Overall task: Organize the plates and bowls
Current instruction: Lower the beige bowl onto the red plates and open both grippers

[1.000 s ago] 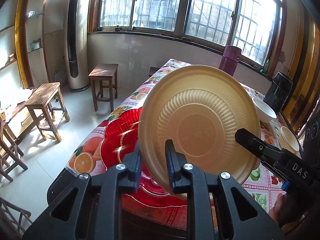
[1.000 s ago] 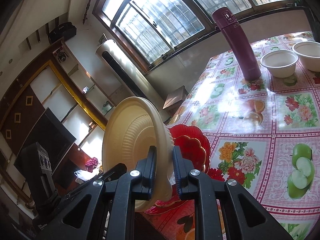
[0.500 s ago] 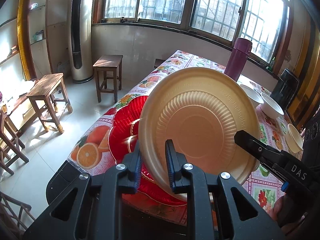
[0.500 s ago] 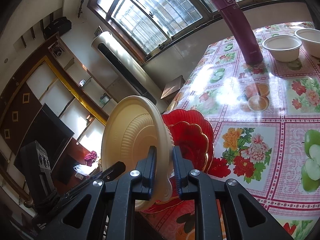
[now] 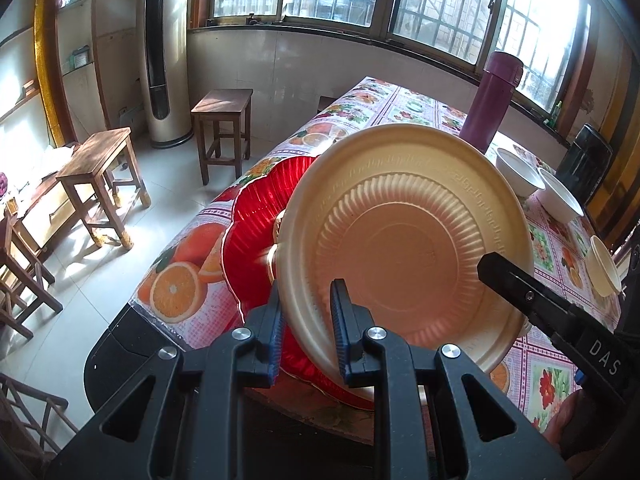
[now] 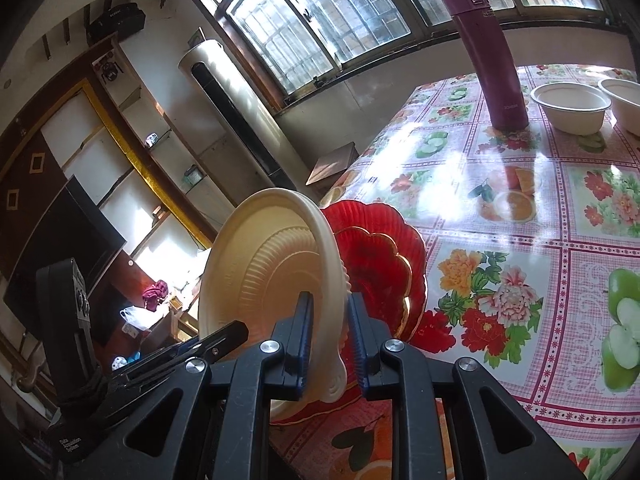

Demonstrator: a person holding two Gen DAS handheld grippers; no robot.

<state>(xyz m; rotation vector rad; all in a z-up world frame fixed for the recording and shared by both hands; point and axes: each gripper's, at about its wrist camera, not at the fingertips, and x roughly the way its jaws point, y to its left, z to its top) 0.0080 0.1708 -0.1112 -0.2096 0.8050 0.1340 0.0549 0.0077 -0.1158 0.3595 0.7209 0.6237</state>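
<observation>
A cream ribbed plate (image 5: 404,248) is held tilted on edge above a red glass plate (image 5: 256,232) at the near corner of the table. My left gripper (image 5: 306,316) is shut on its near rim. My right gripper (image 6: 326,328) is shut on the same plate (image 6: 264,264) at the opposite rim; its finger shows in the left wrist view (image 5: 516,284). The red plate (image 6: 380,264) lies just beyond. Two white bowls (image 5: 520,176) (image 5: 560,200) stand farther back, and a third (image 5: 604,264) at the right edge.
A maroon flask (image 5: 490,100) stands on the fruit-print tablecloth (image 6: 520,240) near the bowls (image 6: 570,108). A black kettle (image 5: 584,160) is at the far right. Wooden stools (image 5: 224,128) stand on the floor left of the table.
Both grippers have moved the cream plate lower and closer over the red plate; more of the table and the white bowls shows beyond it. Both grips stay the same.
</observation>
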